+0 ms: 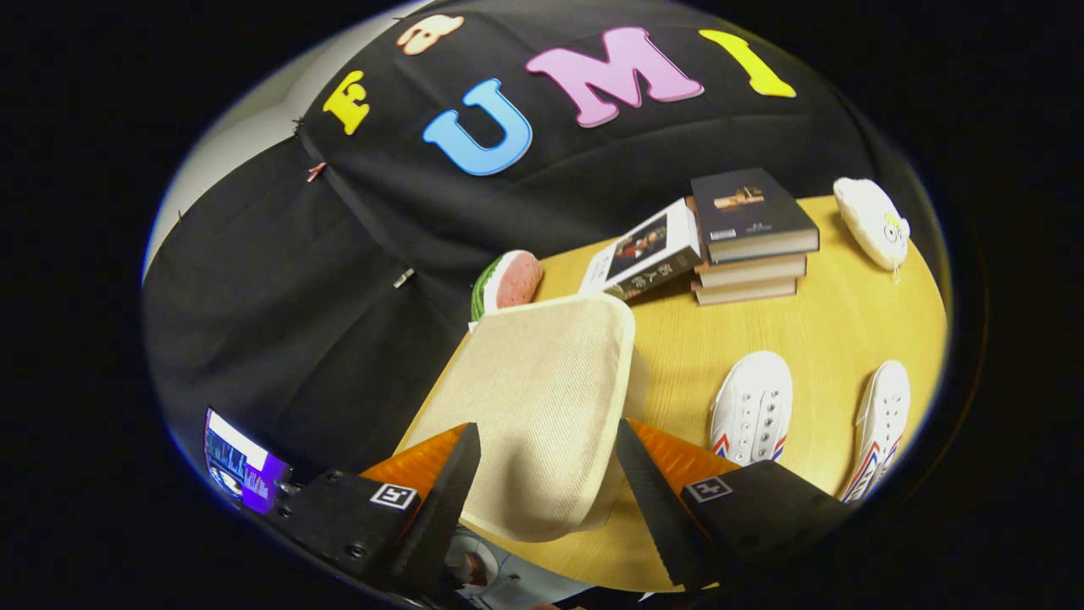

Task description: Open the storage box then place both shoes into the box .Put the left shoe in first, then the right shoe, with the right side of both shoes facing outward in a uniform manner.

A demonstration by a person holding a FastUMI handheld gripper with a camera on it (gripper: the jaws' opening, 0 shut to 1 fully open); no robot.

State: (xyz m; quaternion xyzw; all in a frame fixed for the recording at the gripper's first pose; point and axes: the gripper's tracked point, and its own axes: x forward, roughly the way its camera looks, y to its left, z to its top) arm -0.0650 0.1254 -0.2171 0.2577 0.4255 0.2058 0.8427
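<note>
A: Starting at the lower left of the frame, what is there?

B: A small lit screen (241, 468) sits at the lower left, against the black cloth wall (279, 313). Just right of it, along the bottom, is the hand-held gripper (546, 462), its two fingers spread wide apart and pinching nothing.

A: What lies between the fingers?

B: The beige woven-fabric storage box with a pale rim (542, 398). It occupies the centre of the frame, its flat fabric top facing the camera, and its lower end reaches down into the gap between the fingers. I cannot tell whether either finger touches it. It rests at the left edge of the round light-wood table (838, 322).

A: And beyond the box?

B: Just above its upper left corner is a round plush thing, green and pink (508, 281). Right of that, a white-covered book (645, 252) leans against a stack of three books topped with a dark cover (749, 237), in the upper middle of the frame.

A: The shoes?

B: Two white canvas shoes with red and blue stripes lie on the table, apart from the box. One shoe (752, 407) is just beyond the right finger, and the other shoe (881, 428) is at the lower right edge. A white plush toy (872, 222) sits at the upper right.
</note>
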